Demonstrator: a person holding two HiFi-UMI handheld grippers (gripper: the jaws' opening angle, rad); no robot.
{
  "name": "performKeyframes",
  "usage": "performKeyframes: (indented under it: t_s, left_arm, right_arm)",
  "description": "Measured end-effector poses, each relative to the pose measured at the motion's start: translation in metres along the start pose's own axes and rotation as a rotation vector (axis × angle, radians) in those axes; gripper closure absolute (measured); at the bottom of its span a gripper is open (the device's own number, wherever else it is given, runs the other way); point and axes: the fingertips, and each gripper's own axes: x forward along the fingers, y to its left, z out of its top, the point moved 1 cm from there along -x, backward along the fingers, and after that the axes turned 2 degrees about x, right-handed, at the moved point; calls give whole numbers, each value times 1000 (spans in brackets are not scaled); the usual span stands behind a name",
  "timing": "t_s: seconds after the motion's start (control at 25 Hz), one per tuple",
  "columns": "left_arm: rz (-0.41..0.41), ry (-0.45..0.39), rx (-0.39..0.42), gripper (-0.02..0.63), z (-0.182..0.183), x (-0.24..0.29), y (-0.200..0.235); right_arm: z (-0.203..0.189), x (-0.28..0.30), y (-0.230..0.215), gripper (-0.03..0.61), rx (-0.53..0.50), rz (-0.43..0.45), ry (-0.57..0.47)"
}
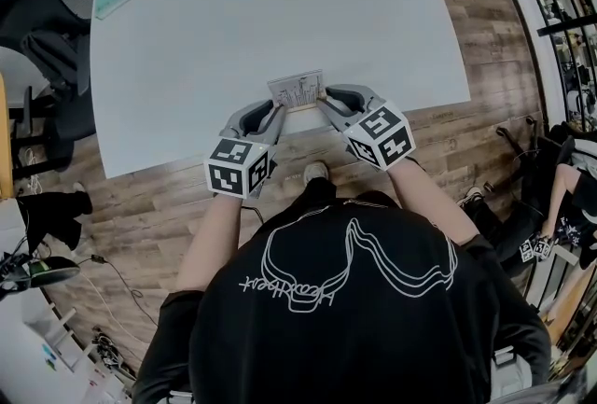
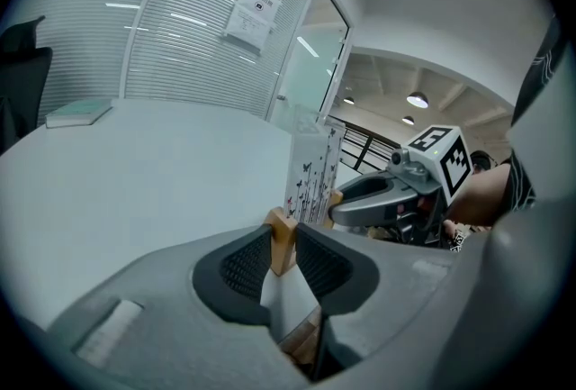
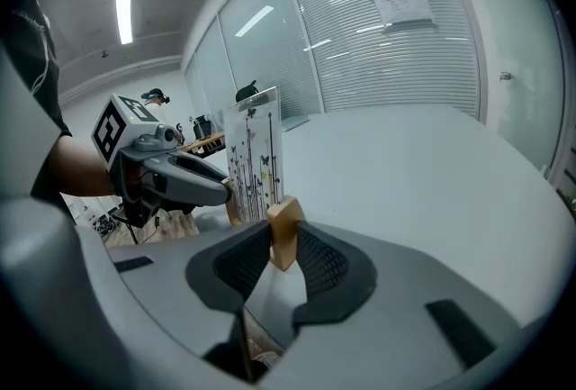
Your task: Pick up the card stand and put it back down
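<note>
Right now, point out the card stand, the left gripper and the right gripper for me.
card stand [image 1: 297, 90]: head view, on its printed card.
left gripper [image 2: 283, 240]: left gripper view, midway between its fingertips.
right gripper [image 3: 284, 238]: right gripper view, midway between its fingertips.

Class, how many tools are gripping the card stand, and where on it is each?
2. The left tool clamps the card stand's left wooden end; the right tool clamps its right wooden end. None seems hidden.

I stand at a white table [image 1: 280, 1] on wood-plank floor [image 1: 485, 38]; a black chair [image 1: 37, 29] sits left, slatted blinds [image 2: 198, 37] line glass walls [image 3: 256, 41], ceiling lights [image 2: 417, 99] glow
</note>
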Motion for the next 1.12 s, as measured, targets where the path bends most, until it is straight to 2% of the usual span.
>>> performKeyframes:
  t_s: [0.44, 0.8, 1.12]
  left_arm:
    - [17, -9, -6, 524, 18, -5, -12]
    - [14, -54, 18, 523, 58, -23, -38]
    - [9, -118, -13, 523, 93, -57, -60]
  right_arm:
    - [13, -16, -3, 486, 1, -9, -33]
    - [44, -56, -1, 486, -12, -17, -89]
    - [78, -96, 18, 486, -47, -5, -133]
